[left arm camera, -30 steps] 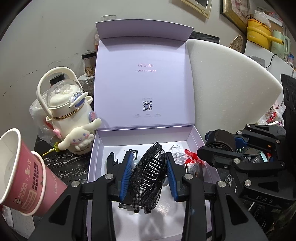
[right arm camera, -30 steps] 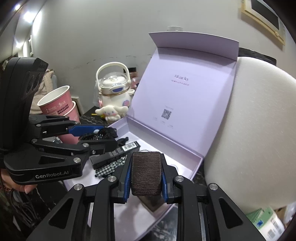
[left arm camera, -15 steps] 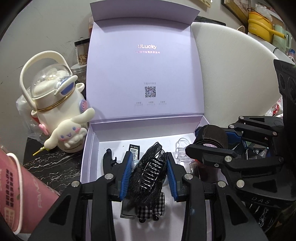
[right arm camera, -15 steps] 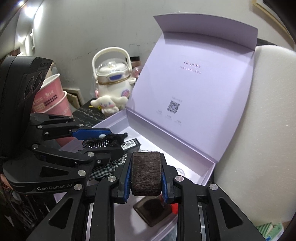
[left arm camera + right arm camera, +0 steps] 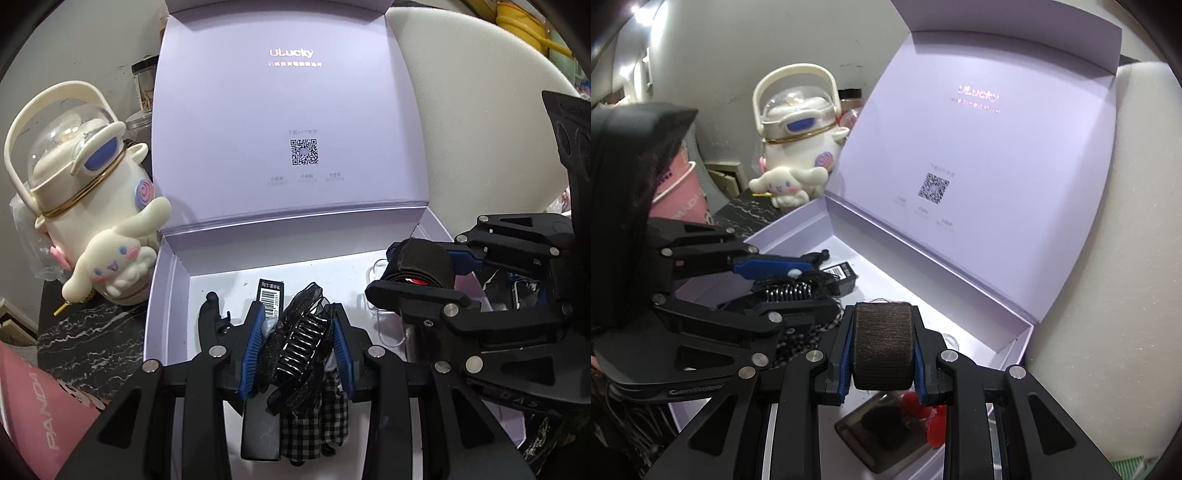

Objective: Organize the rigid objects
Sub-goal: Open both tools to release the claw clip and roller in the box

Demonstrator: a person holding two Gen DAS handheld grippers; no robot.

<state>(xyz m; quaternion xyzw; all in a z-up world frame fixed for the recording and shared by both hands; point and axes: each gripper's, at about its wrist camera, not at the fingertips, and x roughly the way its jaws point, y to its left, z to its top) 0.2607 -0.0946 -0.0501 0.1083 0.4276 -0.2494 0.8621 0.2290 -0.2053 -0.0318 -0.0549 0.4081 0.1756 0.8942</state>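
Note:
An open lilac gift box (image 5: 168,306) (image 5: 1023,332) with its lid upright lies under both grippers. My left gripper (image 5: 295,339) (image 5: 783,278) is shut on a black claw hair clip (image 5: 301,345) (image 5: 786,291), low over the box's left half. My right gripper (image 5: 882,350) (image 5: 417,273) is shut on a dark brown spool of thread (image 5: 882,343) (image 5: 421,260), over the box's right half. Inside the box lie a black barcoded item (image 5: 267,299) (image 5: 844,273), a checked black-and-white hair piece (image 5: 317,424), a clear item (image 5: 384,325), a dark square case (image 5: 882,435) and something red (image 5: 923,417).
A cream cartoon-dog kettle (image 5: 85,206) (image 5: 798,147) stands left of the box on the black marble top (image 5: 88,343). Pink paper cups (image 5: 40,417) (image 5: 679,195) are at the near left. A white foam board (image 5: 480,129) (image 5: 1123,258) rises behind and right of the box.
Both grippers have sunk toward the box and moved in closer, each keeping its hold. The box lid now fills more of both views, and the pink cups have slid out to the left edge.

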